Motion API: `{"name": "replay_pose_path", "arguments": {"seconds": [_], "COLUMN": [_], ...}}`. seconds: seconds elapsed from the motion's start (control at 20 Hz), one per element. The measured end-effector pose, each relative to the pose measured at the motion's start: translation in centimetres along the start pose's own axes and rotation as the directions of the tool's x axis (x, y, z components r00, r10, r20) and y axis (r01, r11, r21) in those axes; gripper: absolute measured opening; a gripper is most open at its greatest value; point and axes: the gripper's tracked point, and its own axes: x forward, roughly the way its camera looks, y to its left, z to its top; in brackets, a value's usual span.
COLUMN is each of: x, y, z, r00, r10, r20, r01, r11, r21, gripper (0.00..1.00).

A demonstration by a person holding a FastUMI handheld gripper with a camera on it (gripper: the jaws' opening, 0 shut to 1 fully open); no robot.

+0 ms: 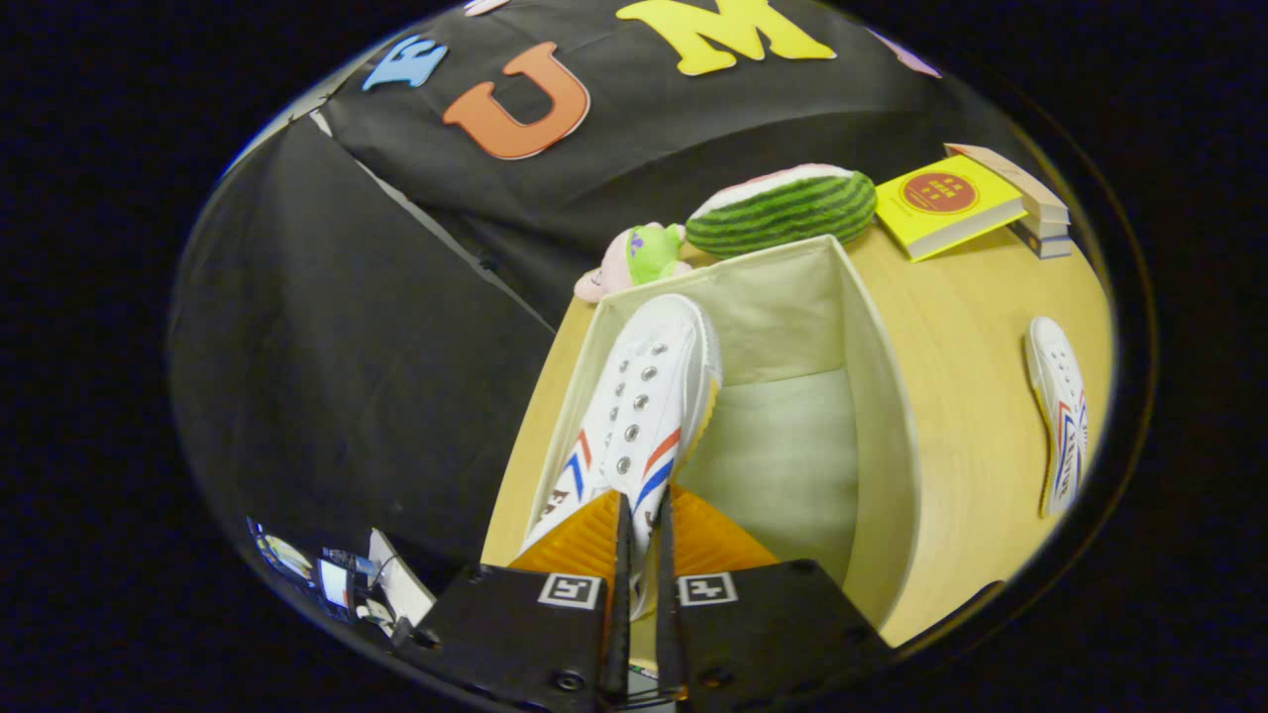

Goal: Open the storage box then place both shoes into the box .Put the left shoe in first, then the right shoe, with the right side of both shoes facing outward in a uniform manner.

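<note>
Cloth storage box, wooden table
</note>
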Motion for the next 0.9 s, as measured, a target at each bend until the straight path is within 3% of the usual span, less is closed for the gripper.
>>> {"name": "replay_pose_path", "arguments": {"seconds": [0.05,0.2,0.4,0.5,0.65,0.7,0.75,0.8,0.9], "x": [-0.2,-2.3,-6.2,-8.8,-13.3,-14.7,-15.8,-16.6,-17.0], "y": [0.1,-3.8,-3.9,-5.1,-8.9,-10.3,-11.8,-12.6,-14.5], "z": [-0.4,1.4,2.5,3.5,6.6,7.1,7.3,7.1,6.6], "r00": [1.0,0.976,0.959,0.934,0.825,0.79,0.765,0.759,0.78], "r10": [0.001,-0.202,-0.238,-0.284,-0.402,-0.431,-0.459,-0.475,-0.477], "r20": [-0.014,0.076,0.155,0.219,0.397,0.435,0.453,0.445,0.405], "r01": [-0.002,0.214,0.277,0.349,0.558,0.609,0.641,0.649,0.622], "r11": [0.999,0.954,0.902,0.858,0.687,0.633,0.61,0.612,0.664], "r21": [-0.043,-0.211,-0.331,-0.377,-0.465,-0.478,-0.466,-0.453,-0.415], "gripper": [0.3,0.66,0.66,0.67,0.74,0.87,1.0,1.0,1.0]}}
